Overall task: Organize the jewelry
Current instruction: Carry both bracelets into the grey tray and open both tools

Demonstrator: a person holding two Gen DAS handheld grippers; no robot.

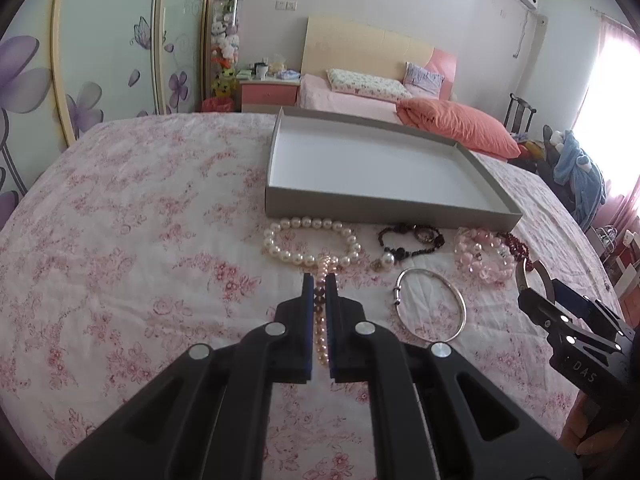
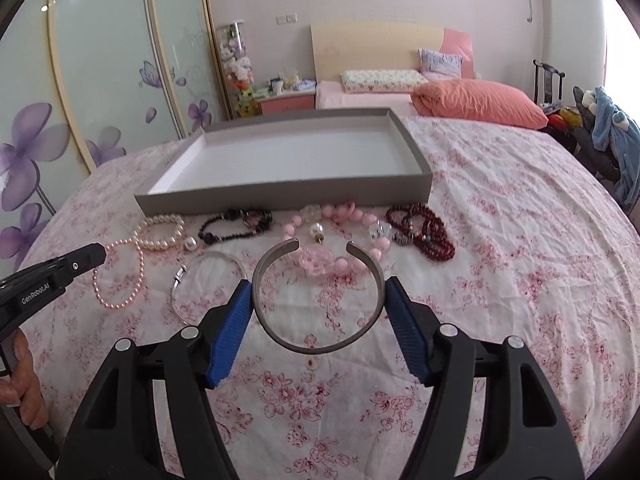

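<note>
Jewelry tray [image 2: 288, 196] lies straight ahead of both grippers; right gripper [image 2: 318, 286] clamps the open cuff bangle [image 2: 316, 344], left gripper [image 1: 319, 280] pinches the pink pearl strand [image 1: 321, 344].

One grey tray [image 2: 280, 196] on floral bedspread [image 2: 500, 240], near its far edge. Two pearl strands: white [image 2: 160, 234], pink [image 2: 120, 276]. One black bead bracelet [image 2: 236, 226]. One pink chunky bead necklace [image 2: 344, 236]. One dark red bead strand [image 2: 424, 228]. Two metal bangles: thin closed ring [image 2: 208, 280], open cuff [image 2: 316, 300]. Two grippers: left [image 1: 319, 292], right [image 2: 318, 312]. Two pillows, one orange cushion at headboard end.
</note>
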